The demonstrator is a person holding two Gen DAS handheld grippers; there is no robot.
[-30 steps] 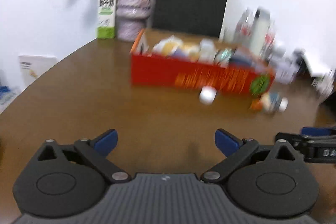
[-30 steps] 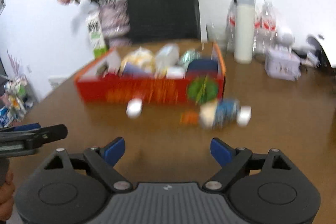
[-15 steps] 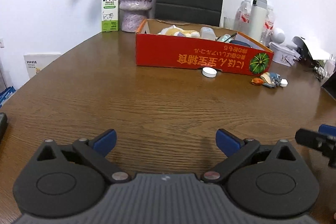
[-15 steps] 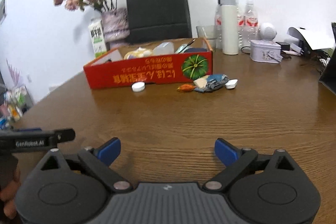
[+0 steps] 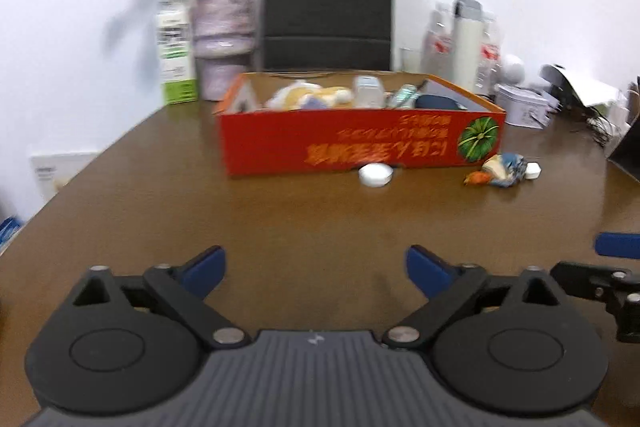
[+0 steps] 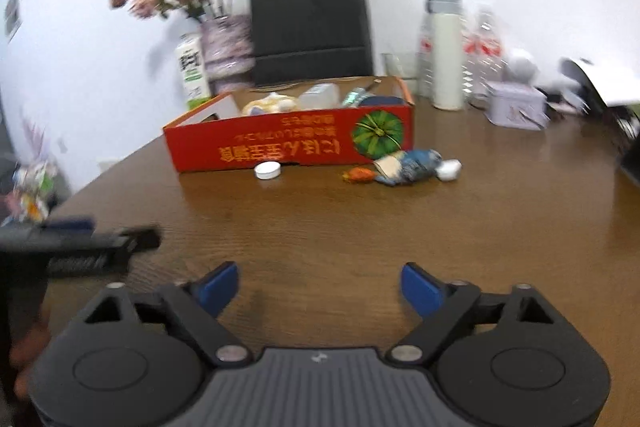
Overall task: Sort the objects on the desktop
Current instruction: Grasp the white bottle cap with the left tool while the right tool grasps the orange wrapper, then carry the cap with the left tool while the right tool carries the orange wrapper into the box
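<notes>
Both views have swung a little since half a second back, and the jaws of each hand-held gripper have just been closing somewhat, with nothing between them. Left hand-held gripper [image 5: 316, 269] hangs over bare tabletop [image 5: 280, 223], jaws apart and empty. Right hand-held gripper [image 6: 320, 287] is the same, blue fingertips [image 6: 218, 285] wide of each other, gripping nothing.

By my reading this is the approach step: neither tool has reached a thing yet. Loose items lie well ahead, just in front of the red box [image 6: 288, 143], which already holds several things.

Count them off: one white round lid [image 6: 268, 170] touching or nearly touching the box front, one orange wrapped sweet [image 6: 358, 175], one crumpled blue-and-white packet [image 6: 408, 166] and one small white cap [image 6: 449, 170] just beside it. Four loose pieces, one box.

Next move, I'd say, calls for carrying a gripper forward and low to one piece; the lid sits nearest the left tool, and the cluster suits the right. Flat lid on wood will need the fingertips right down at the surface.
</notes>
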